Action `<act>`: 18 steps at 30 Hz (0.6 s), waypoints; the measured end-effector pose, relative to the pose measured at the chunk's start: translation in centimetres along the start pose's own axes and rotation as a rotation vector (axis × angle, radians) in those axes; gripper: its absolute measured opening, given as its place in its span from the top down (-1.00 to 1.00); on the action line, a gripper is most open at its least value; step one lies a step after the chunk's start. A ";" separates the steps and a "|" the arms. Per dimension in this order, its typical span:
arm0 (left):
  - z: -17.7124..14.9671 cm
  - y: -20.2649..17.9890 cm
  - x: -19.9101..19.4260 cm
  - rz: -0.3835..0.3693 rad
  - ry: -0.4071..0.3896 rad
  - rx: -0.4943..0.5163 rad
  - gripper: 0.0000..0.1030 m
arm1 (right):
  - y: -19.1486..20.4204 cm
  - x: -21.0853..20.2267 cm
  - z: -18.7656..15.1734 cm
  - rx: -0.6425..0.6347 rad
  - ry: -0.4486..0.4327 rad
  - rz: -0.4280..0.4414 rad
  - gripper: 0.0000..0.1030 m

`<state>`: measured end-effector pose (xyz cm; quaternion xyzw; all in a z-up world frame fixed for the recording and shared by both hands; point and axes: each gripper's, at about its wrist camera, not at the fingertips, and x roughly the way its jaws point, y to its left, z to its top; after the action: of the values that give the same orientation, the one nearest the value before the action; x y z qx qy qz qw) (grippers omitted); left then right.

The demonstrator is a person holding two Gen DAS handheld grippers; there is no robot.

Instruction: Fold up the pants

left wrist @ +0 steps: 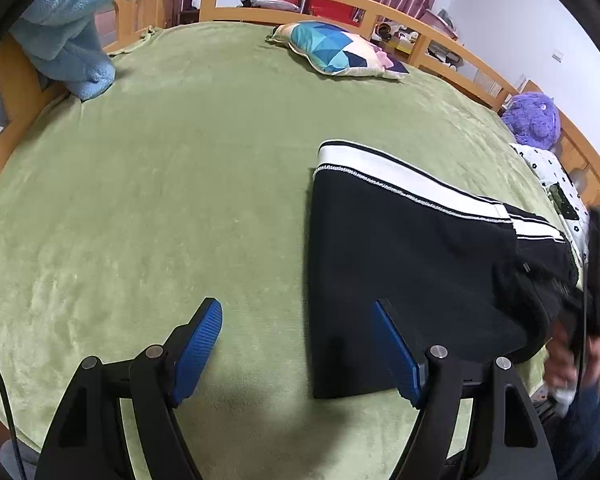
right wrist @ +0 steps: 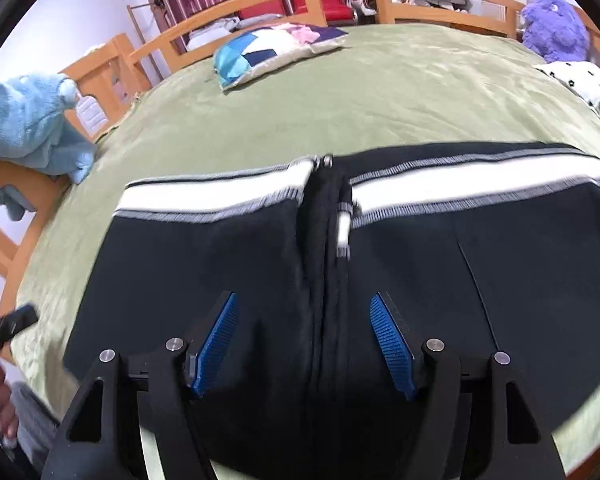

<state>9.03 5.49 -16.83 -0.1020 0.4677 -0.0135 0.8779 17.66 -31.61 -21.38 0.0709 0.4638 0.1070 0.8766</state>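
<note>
1. The pants [right wrist: 308, 264] lie flat on the green bed cover [left wrist: 160, 184], black with a white stripe running along their far edge. They look folded once lengthwise already, with a bunched ridge of cloth across the middle.

2. The right tool [right wrist: 304, 344] hangs directly over that ridge, pointing steeply down. Its blue pads [right wrist: 216, 344] stand spread, one on either side of the bunched cloth, and nothing is pinched between them. The picture is smeared, so I cannot tell whether the tips touch the fabric.

3. The left tool [left wrist: 296, 352] is also spread and empty. Its left pad is over bare bed cover, its right pad over the near left end of the pants, so the cloth's short edge runs up between the two fingers.

4. The relation that matters: from both tools the pants' long axis runs side to side, left to right, with the striped edge on the far side. The left tool sits at the left end, the right tool at the middle.

5. My judgement: a crosswise fold comes next, one end carried over toward the other. The left tool is nearer a free end; it would need to shift slightly right to bite the cloth.

6. Ahead of both tools, well apart from the pants, lies a patchwork pillow [left wrist: 336, 50].
</note>
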 end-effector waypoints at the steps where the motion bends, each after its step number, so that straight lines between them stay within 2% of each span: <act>1: 0.1 0.1 0.2 0.007 0.003 0.004 -0.46 | -0.5 1.1 1.0 0.007 0.018 0.010 -0.31; 2: 0.1 0.1 0.3 0.013 0.004 0.007 -0.46 | -0.7 2.6 2.0 0.015 0.041 0.034 -0.31; 4: 0.4 0.0 0.8 0.019 0.010 0.013 -0.46 | -1.2 5.1 3.2 0.038 0.111 0.099 0.00; 5: 0.5 0.0 1.0 0.021 0.012 0.016 -0.46 | -1.5 6.2 3.7 0.039 0.158 0.107 0.50; 6: 0.7 0.0 1.1 0.021 0.013 0.021 -0.46 | -1.7 6.3 4.1 0.020 0.163 0.154 0.65; 9: 0.9 -0.2 1.3 0.006 0.002 0.032 -0.46 | -4.3 3.7 5.4 0.136 0.038 0.298 0.68; 10: 0.9 -0.3 1.5 0.000 0.000 0.030 -0.46 | -4.8 3.6 5.6 0.154 0.035 0.289 0.68; 11: 1.0 -0.5 2.0 -0.010 0.006 0.025 -0.46 | -4.8 3.9 5.5 0.145 0.046 0.253 0.59; 12: 1.0 -0.6 2.4 -0.016 0.010 0.024 -0.46 | -4.5 4.7 5.4 0.118 0.069 0.206 0.33; 13: 1.1 -0.8 2.8 -0.024 0.012 0.027 -0.46 | -3.7 6.3 4.8 0.062 0.139 0.128 0.25; 14: 1.2 -1.1 3.2 -0.027 0.013 0.035 -0.46 | -3.3 7.0 4.5 0.025 0.176 0.103 0.26; 15: 1.3 -1.4 3.5 -0.022 0.017 0.047 -0.45 | -3.0 6.6 4.3 -0.011 0.164 0.085 0.26; 18: 2.0 -1.9 4.5 -0.032 0.036 0.077 -0.44 | -3.5 2.8 3.9 -0.016 0.096 0.031 0.19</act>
<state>13.33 3.40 -19.06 -0.0755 0.4808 -0.0473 0.8723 22.84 -34.39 -22.17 0.0660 0.5035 0.1278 0.8520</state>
